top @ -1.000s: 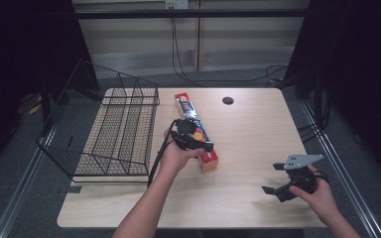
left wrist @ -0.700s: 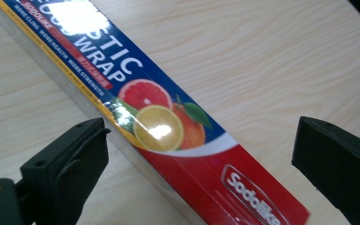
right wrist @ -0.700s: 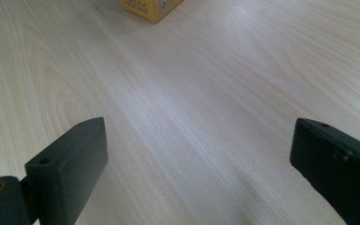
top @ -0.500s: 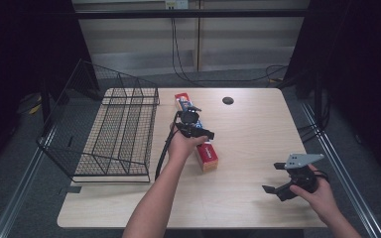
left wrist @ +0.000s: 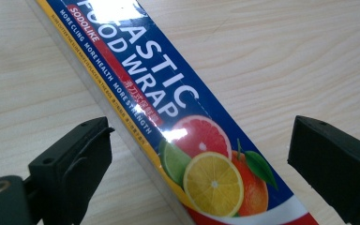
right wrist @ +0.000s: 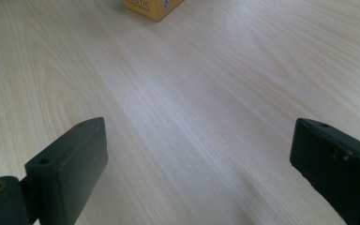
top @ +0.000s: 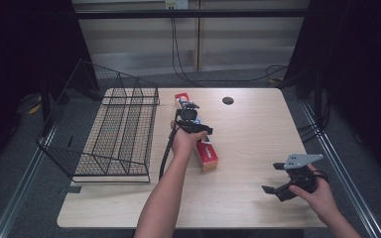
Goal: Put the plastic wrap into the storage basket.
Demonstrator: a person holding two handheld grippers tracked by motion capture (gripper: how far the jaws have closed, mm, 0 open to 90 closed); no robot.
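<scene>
Plastic-wrap box [left wrist: 183,136]: long, glossy printed cardboard.

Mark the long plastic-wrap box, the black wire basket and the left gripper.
long plastic-wrap box [left wrist: 201,136], left gripper view, printed top face
black wire basket [top: 121,130], high view, mesh floor
left gripper [top: 190,110], high view, between fingertips

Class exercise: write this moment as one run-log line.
left gripper: open, jaws just closing, astride plastic wrap box, not gripping | right gripper: open over table
</scene>
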